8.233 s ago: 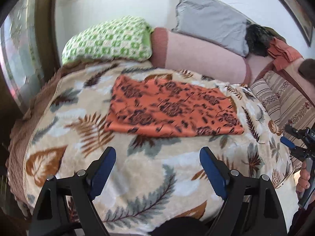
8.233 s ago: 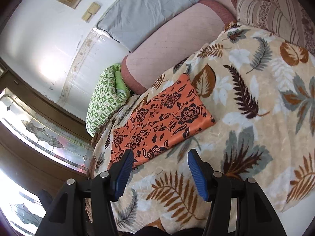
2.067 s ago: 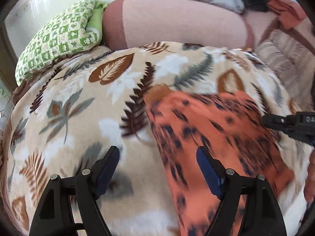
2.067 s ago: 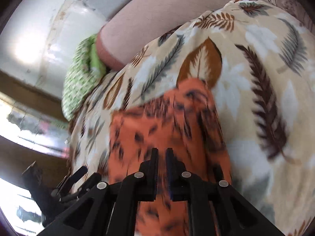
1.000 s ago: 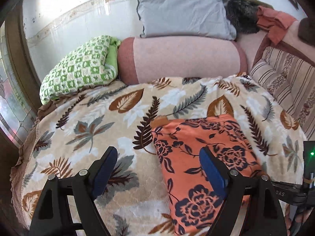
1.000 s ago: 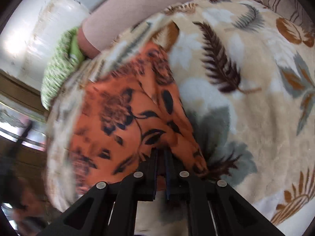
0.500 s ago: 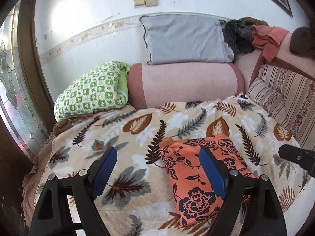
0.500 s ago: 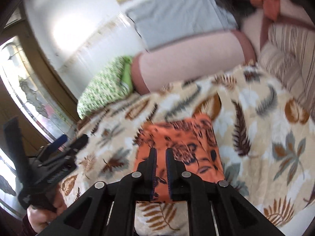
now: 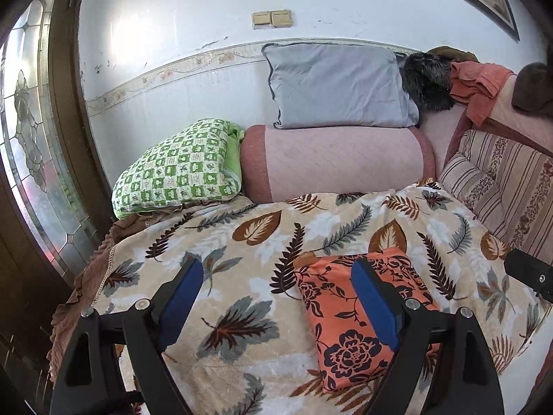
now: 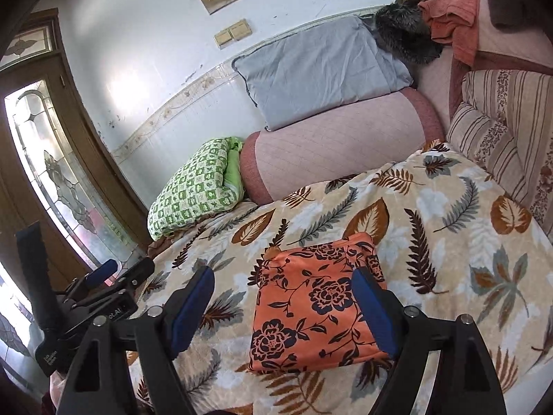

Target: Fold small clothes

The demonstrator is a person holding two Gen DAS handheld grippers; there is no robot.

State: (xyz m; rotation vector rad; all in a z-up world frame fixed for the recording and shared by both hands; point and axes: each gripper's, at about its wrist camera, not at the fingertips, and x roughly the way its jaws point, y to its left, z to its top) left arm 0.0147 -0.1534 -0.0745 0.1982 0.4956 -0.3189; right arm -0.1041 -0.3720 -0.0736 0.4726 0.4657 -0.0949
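Observation:
An orange cloth with a black flower print point(image 9: 340, 314) lies folded into a small rectangle on the leaf-patterned blanket point(image 9: 242, 242). It also shows in the right wrist view point(image 10: 311, 307). My left gripper point(image 9: 276, 306) is open and empty, held above the blanket, with its right finger over the cloth. My right gripper point(image 10: 283, 311) is open and empty, raised above the cloth. The left gripper point(image 10: 114, 276) shows at the left of the right wrist view.
A green checked pillow point(image 9: 179, 169), a pink bolster point(image 9: 335, 159) and a grey pillow point(image 9: 335, 86) lie against the wall. Striped cushions point(image 9: 501, 186) line the right side. A glass-panelled wooden door point(image 10: 58, 173) stands on the left.
My right gripper has opened and let go of the cloth. Both grippers have pulled back and up from the folded cloth, which stays flat on the blanket.

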